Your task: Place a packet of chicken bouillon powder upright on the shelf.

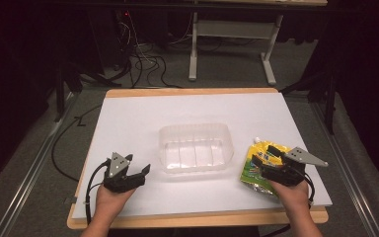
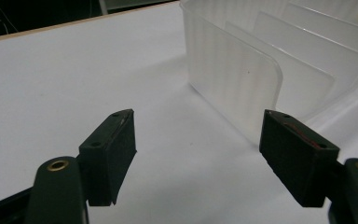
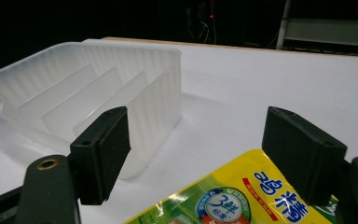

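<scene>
Two claws are being held low over the white bench (image 1: 128, 118), both with their jaws standing wide apart and nothing clamped between them. The right claw (image 1: 270, 159) is being hovered over a yellow and green pouch (image 1: 254, 170), which is lying flat near the right edge of the bench, just right of a clear plastic container (image 1: 196, 147) that is being left at the centre. In the right gripper view the pouch (image 3: 223, 200) is being seen below and between the jaws, not yet pinched. The left claw (image 1: 137, 165) is being kept near the container's left end, apart from it; in the left gripper view the ribbed container wall (image 2: 233, 88) is being faced by the open jaws. The pouch is being judged light, soft and floppy, with a glossy film that is likely slippery, so a pinch on a flat sealed edge or corner is being favoured over the bulging middle. The container is being judged light and fairly stiff, prone to sliding when pushed.
</scene>
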`<action>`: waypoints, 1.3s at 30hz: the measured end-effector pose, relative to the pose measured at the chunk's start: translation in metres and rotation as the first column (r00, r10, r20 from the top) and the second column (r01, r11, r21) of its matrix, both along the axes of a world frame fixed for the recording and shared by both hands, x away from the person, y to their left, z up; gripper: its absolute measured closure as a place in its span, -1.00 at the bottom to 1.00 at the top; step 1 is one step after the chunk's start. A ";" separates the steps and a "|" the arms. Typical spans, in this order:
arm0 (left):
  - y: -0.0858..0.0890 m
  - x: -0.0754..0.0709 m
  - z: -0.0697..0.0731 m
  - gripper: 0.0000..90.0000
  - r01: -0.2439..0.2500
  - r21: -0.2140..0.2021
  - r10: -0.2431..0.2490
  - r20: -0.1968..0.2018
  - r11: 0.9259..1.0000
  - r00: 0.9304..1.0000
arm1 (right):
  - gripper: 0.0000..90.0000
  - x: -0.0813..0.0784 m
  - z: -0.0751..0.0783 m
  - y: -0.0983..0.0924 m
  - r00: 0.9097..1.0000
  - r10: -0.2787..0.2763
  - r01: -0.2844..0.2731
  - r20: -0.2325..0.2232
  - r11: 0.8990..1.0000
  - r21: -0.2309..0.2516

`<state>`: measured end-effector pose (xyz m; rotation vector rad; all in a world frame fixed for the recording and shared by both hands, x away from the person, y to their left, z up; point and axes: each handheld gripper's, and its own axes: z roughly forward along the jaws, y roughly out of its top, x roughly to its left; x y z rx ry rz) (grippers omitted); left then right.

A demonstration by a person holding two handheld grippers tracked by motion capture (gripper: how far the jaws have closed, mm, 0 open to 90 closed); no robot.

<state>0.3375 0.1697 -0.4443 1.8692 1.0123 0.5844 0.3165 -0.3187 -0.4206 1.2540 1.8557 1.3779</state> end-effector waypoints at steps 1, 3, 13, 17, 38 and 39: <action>0.000 0.000 0.000 -0.39 0.000 0.000 0.000 0.000 1.000 1.000 | -0.47 0.000 0.000 0.000 1.000 0.000 0.000 0.000 1.000 0.000; -0.001 -0.002 -0.001 -0.39 0.006 0.012 -0.006 0.000 1.000 1.000 | -0.45 0.001 -0.002 -0.001 1.000 0.007 -0.007 -0.005 1.000 -0.007; -0.003 0.000 -0.004 -0.38 0.013 0.004 -0.013 -0.010 1.000 1.000 | -0.35 0.001 -0.003 -0.006 1.000 0.001 -0.001 -0.006 1.000 -0.012; -0.002 0.001 -0.004 -0.38 0.017 0.005 -0.017 -0.008 1.000 1.000 | -0.33 0.002 -0.003 -0.009 1.000 -0.008 0.008 -0.012 1.000 -0.007; 0.004 0.002 -0.001 -0.35 0.010 -0.029 -0.011 -0.002 1.000 1.000 | -0.20 0.020 -0.013 -0.065 0.978 -0.189 0.187 -0.088 0.982 -0.032; 0.004 0.002 -0.002 -0.35 0.016 -0.024 -0.016 -0.003 1.000 1.000 | -0.21 0.023 -0.015 -0.074 0.972 -0.210 0.208 -0.104 0.978 -0.025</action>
